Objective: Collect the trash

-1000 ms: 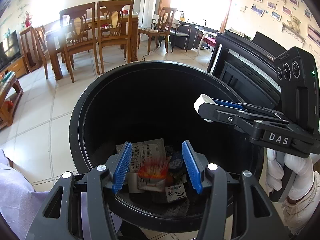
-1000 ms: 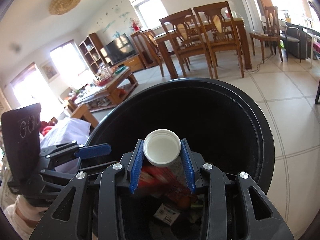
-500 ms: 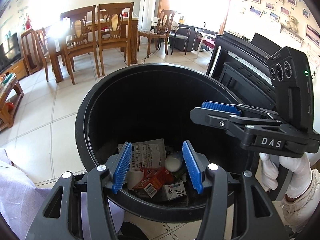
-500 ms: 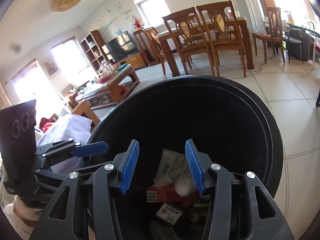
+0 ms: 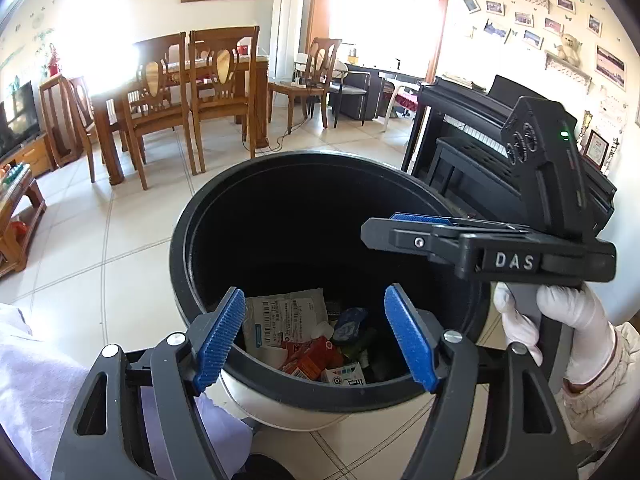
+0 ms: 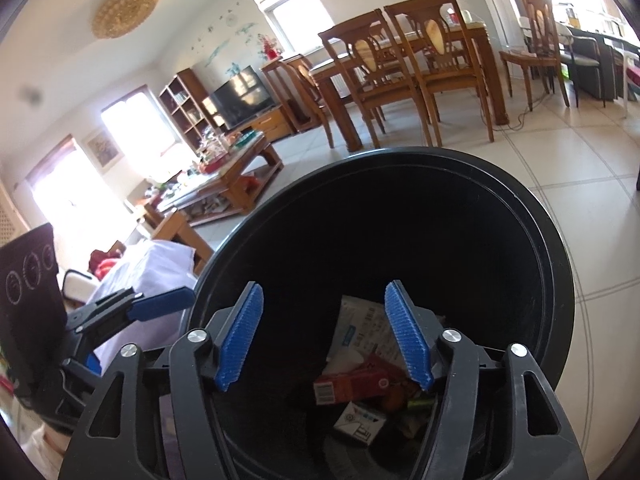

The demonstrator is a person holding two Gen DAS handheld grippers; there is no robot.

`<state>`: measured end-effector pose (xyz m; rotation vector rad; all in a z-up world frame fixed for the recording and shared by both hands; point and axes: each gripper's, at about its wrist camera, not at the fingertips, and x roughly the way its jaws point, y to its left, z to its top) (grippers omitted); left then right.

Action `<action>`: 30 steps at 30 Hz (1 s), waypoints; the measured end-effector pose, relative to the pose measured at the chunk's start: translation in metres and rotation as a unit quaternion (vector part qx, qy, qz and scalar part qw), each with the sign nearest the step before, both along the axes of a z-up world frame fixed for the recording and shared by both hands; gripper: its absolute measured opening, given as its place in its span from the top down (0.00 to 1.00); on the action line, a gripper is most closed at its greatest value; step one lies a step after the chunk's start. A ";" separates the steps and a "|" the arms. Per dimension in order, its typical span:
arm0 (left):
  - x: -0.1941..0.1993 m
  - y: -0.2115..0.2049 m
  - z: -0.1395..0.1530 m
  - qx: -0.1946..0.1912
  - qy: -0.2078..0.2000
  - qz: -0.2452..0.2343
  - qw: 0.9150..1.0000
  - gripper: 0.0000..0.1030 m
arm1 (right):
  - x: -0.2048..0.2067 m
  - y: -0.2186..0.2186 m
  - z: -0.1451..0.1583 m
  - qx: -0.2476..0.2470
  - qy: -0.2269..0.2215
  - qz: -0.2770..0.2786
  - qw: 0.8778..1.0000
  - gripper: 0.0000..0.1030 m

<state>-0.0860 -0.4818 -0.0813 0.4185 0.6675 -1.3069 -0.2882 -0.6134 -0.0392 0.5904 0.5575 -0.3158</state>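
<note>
Trash (image 5: pixel 308 344) lies in the upright black bin (image 5: pixel 192 280), its orange carton's (image 6: pixel 352 384) long axis level; both tools (image 5: pixel 316 340) (image 6: pixel 324 336), just widened, gape empty above the bin.

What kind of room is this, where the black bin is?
Most likely a home's living and dining room. A wooden dining table with chairs stands on the tiled floor, a television sits by a bookshelf, and a piano stands behind the black trash bin.

"DAS" on the right gripper (image 5: pixel 404 232)
</note>
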 end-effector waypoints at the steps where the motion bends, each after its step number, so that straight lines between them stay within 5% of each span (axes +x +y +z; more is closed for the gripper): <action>1: 0.000 0.003 0.001 -0.002 -0.001 0.002 1.000 0.21 | 0.000 0.000 0.001 0.003 0.000 -0.001 1.000 0.36; 4: -0.001 0.015 0.007 -0.015 -0.007 0.008 1.000 0.12 | 0.002 0.004 0.004 0.004 0.005 -0.009 1.000 0.24; 9: 0.000 0.039 0.015 -0.033 -0.015 0.017 0.999 0.05 | 0.014 0.022 0.012 -0.008 0.008 -0.005 1.000 0.23; 11: 0.003 0.052 0.019 -0.043 -0.013 0.027 0.999 0.05 | 0.020 0.030 0.016 -0.013 0.009 -0.003 1.000 0.23; 14: 0.011 0.075 0.026 -0.062 -0.003 0.049 0.997 0.05 | 0.030 0.044 0.022 -0.023 0.006 -0.003 1.000 0.08; 22: 0.031 0.149 0.049 -0.102 -0.015 0.121 0.987 0.05 | 0.084 0.107 0.037 -0.048 0.008 0.032 0.998 0.06; 26: 0.042 0.206 0.063 -0.118 -0.056 0.202 0.971 0.05 | 0.120 0.163 0.051 -0.086 -0.027 0.074 0.993 0.05; 30: 0.050 0.268 0.076 -0.120 -0.112 0.303 0.939 0.05 | 0.162 0.232 0.069 -0.157 -0.045 0.126 0.979 0.05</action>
